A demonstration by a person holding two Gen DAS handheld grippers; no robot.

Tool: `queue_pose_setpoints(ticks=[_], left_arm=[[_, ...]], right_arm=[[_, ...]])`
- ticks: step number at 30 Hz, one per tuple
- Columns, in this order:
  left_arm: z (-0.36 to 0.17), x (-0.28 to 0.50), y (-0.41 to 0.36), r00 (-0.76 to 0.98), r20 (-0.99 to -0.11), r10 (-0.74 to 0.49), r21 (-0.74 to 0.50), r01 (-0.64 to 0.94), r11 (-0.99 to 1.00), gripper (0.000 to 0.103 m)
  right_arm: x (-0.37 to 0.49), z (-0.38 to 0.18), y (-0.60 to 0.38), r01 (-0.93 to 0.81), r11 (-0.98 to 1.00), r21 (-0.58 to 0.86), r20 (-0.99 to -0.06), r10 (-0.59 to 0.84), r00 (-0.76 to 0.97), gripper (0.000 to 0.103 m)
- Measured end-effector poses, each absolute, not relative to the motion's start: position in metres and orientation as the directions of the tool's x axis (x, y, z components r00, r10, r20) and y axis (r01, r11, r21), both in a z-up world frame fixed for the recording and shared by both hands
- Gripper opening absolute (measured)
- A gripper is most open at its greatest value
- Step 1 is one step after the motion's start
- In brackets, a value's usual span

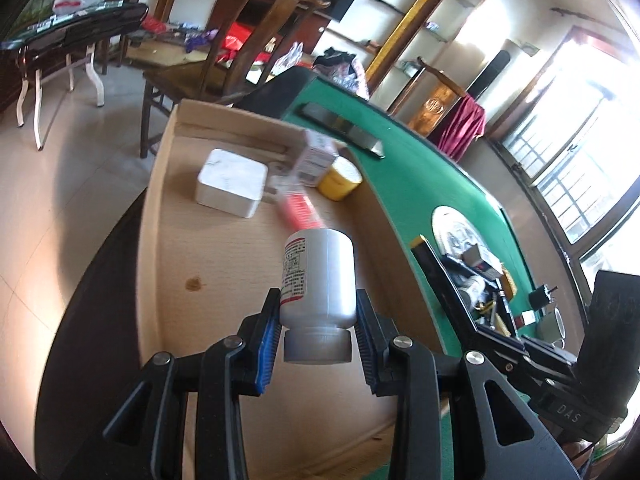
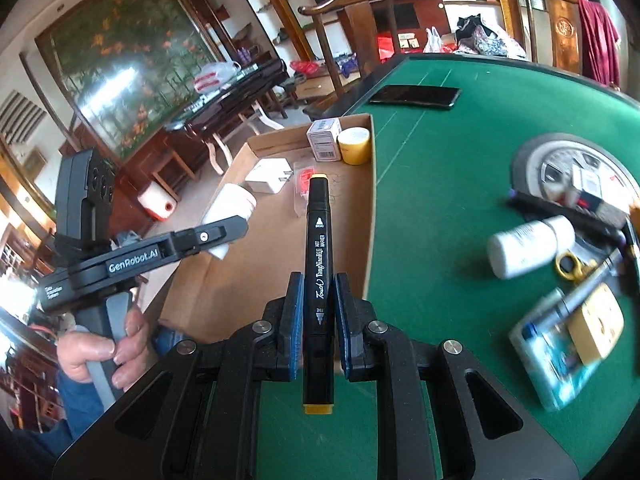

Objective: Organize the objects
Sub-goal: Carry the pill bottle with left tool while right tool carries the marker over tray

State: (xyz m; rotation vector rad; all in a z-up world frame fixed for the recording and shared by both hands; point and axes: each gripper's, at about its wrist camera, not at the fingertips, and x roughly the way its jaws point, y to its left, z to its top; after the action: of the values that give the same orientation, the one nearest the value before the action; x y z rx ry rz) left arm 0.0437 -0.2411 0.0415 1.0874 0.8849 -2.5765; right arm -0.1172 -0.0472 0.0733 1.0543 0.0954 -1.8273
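My left gripper (image 1: pixel 318 328) is shut on a white pill bottle (image 1: pixel 320 276), cap toward the camera, held above the cardboard box (image 1: pixel 224 280). The left gripper and its bottle (image 2: pixel 228 216) also show in the right wrist view. My right gripper (image 2: pixel 317 312) is shut on a black art marker (image 2: pixel 318 264) with yellow ends, held near the cardboard box's (image 2: pixel 370 208) right wall over the green table (image 2: pixel 440 152). In the box lie a white charger (image 1: pixel 232 182), a small carton (image 1: pixel 314 156), a yellow tape roll (image 1: pixel 340 178) and a red packet (image 1: pixel 298 210).
On the green table (image 1: pixel 420 168) lie a dark phone (image 2: pixel 416 96), another white bottle (image 2: pixel 528 246), a round dial object (image 2: pixel 576 172), scissors (image 2: pixel 572 266) and a blurred packet (image 2: pixel 568 340). A black tray (image 1: pixel 472 288) of small items sits at right. Wooden chairs stand behind.
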Motion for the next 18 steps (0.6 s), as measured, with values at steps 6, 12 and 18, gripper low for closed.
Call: queue_pose_setpoints(ticks=[6, 12, 18], left_arm=[[0.031, 0.032, -0.258, -0.664, -0.747, 0.044, -0.436, 0.438, -0.786, 0.035], [0.024, 0.019, -0.262, -0.640, -0.766, 0.060, -0.432, 0.443, -0.786, 0.035], [0.016, 0.003, -0.263, -0.614, -0.787, 0.057, -0.416, 0.462, -0.783, 0.035]], right_arm=[[-0.133, 0.066, -0.093, 0.779, -0.540, 0.318, -0.744, -0.652, -0.148, 0.014], [-0.149, 0.057, -0.127, 0.773, -0.559, 0.299, -0.784, -0.606, -0.135, 0.015], [-0.153, 0.047, -0.151, 0.774, -0.581, 0.252, -0.813, -0.560, -0.156, 0.015]])
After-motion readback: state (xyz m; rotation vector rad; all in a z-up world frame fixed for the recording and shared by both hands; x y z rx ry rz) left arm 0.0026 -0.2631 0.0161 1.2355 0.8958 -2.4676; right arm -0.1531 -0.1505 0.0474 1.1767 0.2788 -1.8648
